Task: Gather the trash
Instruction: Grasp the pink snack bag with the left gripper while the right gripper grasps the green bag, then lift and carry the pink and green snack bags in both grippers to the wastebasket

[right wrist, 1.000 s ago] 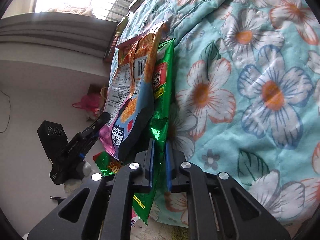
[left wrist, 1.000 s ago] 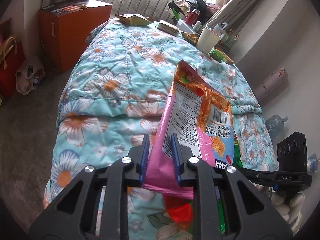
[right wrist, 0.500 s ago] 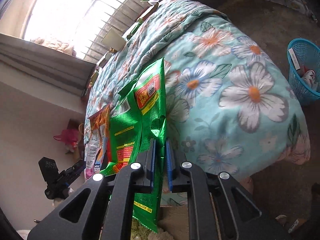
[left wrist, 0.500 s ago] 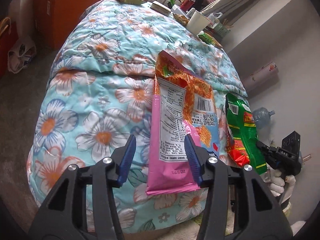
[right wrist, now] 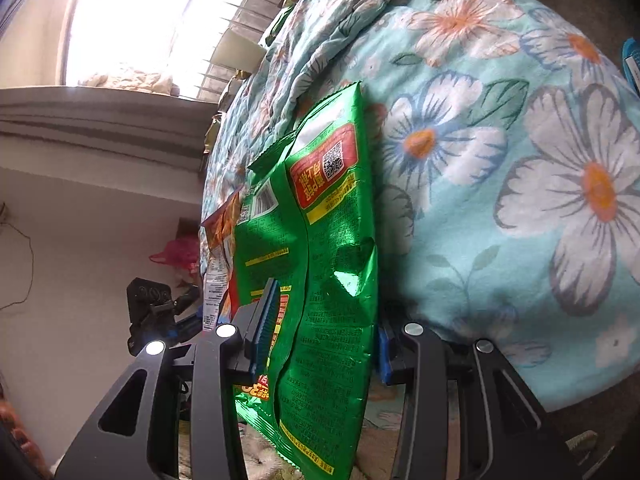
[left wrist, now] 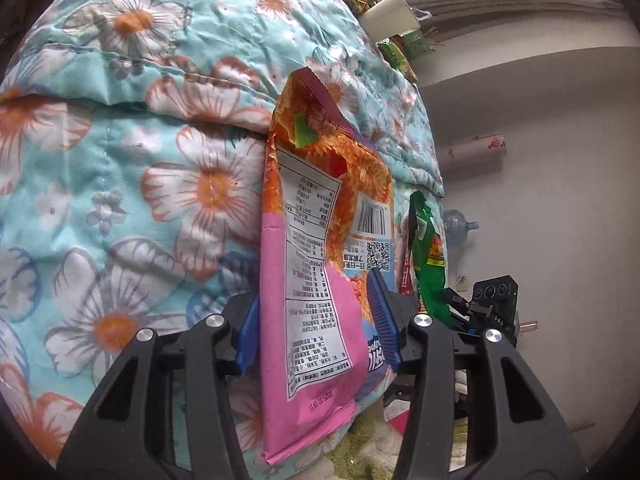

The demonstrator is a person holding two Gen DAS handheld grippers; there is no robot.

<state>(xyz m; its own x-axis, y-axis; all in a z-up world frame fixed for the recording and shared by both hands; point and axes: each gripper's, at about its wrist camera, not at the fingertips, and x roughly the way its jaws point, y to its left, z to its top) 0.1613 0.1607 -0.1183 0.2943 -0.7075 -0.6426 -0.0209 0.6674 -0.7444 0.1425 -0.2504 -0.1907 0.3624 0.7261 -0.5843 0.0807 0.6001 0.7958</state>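
Note:
A pink and orange snack bag (left wrist: 316, 264) hangs upright between the wide-open jaws of my left gripper (left wrist: 316, 312), in front of the floral quilt (left wrist: 132, 184). A green snack bag (right wrist: 324, 264) stands between the wide-open jaws of my right gripper (right wrist: 320, 320). The jaws stand apart from both bags' faces. The green bag also shows in the left wrist view (left wrist: 428, 256), beside the right gripper's camera body (left wrist: 494, 300). The pink bag's edge shows in the right wrist view (right wrist: 218, 248).
The quilt-covered surface (right wrist: 520, 160) fills both views. At its far end stand a white cup (left wrist: 390, 16) and more wrappers (left wrist: 396, 54). A water bottle (left wrist: 458, 224) sits by the wall. A blue basket edge (right wrist: 632, 64) shows at far right.
Both grippers have opened wide from their bags; the right was shut on the green bag half a second ago. Both have moved lower, closer to the quilt's hanging edge.

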